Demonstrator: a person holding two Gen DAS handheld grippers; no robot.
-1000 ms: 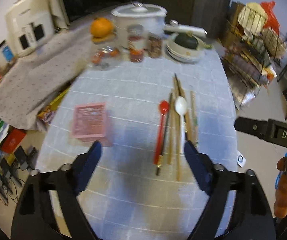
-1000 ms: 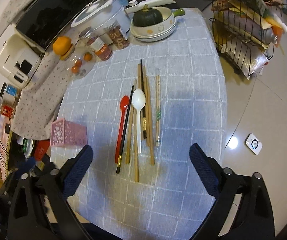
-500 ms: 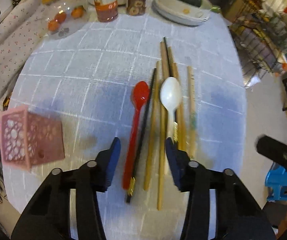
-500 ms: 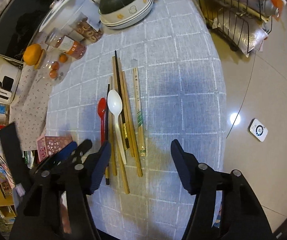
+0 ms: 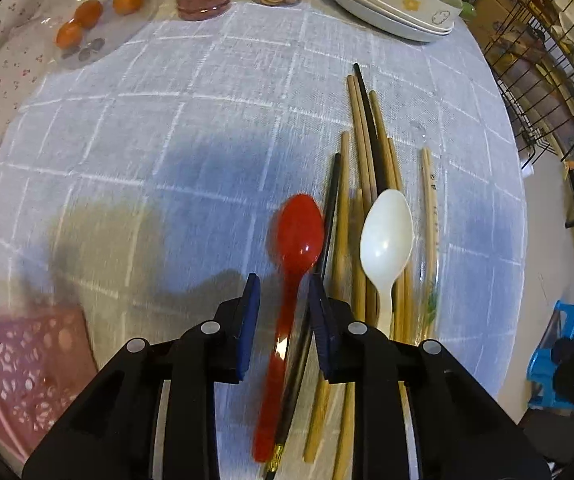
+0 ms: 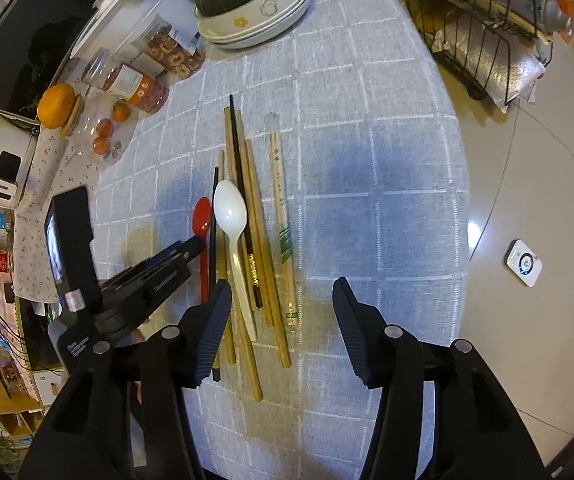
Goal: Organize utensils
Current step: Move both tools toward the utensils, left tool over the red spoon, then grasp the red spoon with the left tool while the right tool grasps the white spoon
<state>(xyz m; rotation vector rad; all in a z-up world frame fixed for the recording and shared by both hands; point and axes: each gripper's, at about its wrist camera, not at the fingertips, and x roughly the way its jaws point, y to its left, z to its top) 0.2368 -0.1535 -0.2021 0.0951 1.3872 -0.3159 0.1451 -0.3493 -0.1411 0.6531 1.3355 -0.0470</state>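
My left gripper [image 5: 283, 292] has been closing around the red spoon [image 5: 293, 280], at six o'clock on the table [image 5: 207, 128]; pads not yet pressing. Risk: the black chopstick [image 5: 329, 216], touching the spoon's right side, gets pinched too. My right gripper [image 6: 283, 300] has narrowed, empty, over the chopstick ends.

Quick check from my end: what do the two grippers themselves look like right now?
Both match: the left gripper and right gripper have black angular plastic frames with silver round pivot screws and dark blue ridged pads. The left one's side shows small white lettering, too small to read.
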